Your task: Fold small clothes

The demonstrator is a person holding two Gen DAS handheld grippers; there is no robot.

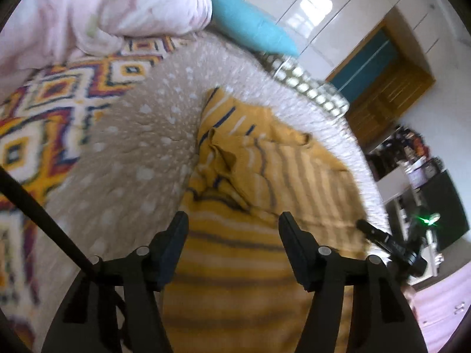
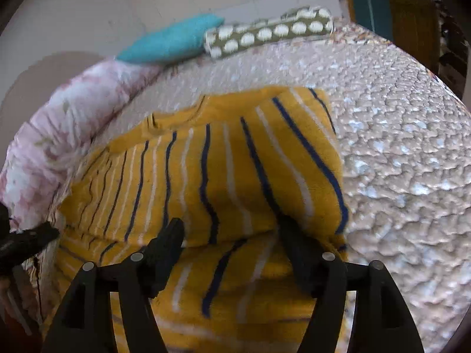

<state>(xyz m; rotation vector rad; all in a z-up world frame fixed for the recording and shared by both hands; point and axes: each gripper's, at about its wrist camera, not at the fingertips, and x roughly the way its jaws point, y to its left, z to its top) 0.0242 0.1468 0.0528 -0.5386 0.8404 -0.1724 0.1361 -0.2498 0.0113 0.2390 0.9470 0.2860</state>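
Both jaws are standing apart w/ nothing pinched. We're holding the left gripper (image 1: 234, 220) over the yellow striped garment (image 2: 206, 170), fingers clear of the cloth as far as we're seeing thru the blur. Our right gripper (image 2: 229, 229) is hovering at the folded edge of the same garment; its right finger (image 2: 294, 241) is sitting at or under that edge, can't tell which. Garment's lying partly folded on the beige quilted bedspread (image 2: 397, 161), near its edge. Pink duvet (image 1: 103, 8), teal pillow (image 2: 170, 39) & spotted bolster (image 2: 270, 32) are lying beyond it.
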